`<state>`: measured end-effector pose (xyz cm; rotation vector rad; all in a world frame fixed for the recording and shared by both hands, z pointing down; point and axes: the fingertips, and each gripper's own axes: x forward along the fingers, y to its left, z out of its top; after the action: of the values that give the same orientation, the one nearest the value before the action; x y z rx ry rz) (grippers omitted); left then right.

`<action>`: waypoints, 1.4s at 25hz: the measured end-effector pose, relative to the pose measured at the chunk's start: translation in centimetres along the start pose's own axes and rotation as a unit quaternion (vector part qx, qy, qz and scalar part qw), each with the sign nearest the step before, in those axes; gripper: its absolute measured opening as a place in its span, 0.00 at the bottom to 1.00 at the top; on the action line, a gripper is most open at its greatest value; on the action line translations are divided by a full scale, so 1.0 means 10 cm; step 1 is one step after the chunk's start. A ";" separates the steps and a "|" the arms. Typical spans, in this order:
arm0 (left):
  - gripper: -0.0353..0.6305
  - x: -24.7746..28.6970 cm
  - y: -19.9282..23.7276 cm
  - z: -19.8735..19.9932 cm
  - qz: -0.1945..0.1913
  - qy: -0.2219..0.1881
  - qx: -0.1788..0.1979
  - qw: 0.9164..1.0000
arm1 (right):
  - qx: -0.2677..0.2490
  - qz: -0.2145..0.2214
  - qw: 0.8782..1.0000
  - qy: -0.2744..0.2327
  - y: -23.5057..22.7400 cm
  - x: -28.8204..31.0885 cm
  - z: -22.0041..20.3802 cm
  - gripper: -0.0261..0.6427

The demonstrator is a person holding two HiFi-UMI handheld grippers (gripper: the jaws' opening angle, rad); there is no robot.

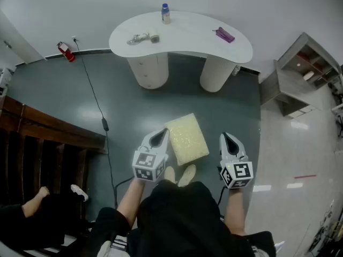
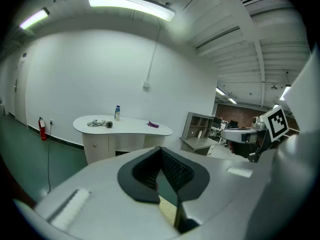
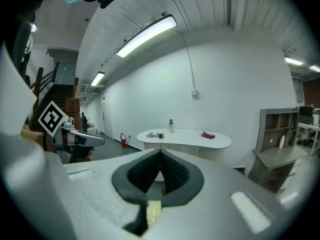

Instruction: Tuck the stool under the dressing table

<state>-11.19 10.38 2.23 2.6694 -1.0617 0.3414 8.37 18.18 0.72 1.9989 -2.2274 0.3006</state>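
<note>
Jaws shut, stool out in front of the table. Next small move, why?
Probably open both jaws and lower them to the sides of the stool. The left gripper and right gripper flank it, shut and empty, and it stands well short of the table, so it needs a hold before any push.

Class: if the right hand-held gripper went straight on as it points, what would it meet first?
Probably the dressing table, near its pedestals; the stool looks lower, out of line.
</note>
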 end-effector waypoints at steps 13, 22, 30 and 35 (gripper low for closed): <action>0.06 0.15 -0.05 -0.13 0.014 0.017 -0.001 1.000 | 0.031 0.016 0.999 0.016 -0.19 0.11 -0.16 0.04; 0.06 0.50 -0.18 -0.40 0.011 0.040 -0.040 0.998 | 0.043 0.055 0.996 0.053 -0.39 0.35 -0.47 0.04; 0.06 0.71 0.01 -0.89 0.044 0.064 -0.070 0.995 | 0.046 0.083 0.991 0.097 -0.50 0.64 -0.97 0.04; 0.06 0.94 0.27 -1.29 0.051 0.099 -0.084 0.990 | 0.057 0.093 0.987 0.115 -0.45 1.01 -1.27 0.04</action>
<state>-8.00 6.52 17.63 2.3828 -1.1129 0.5024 11.32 11.00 15.68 1.7045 -2.2946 0.6572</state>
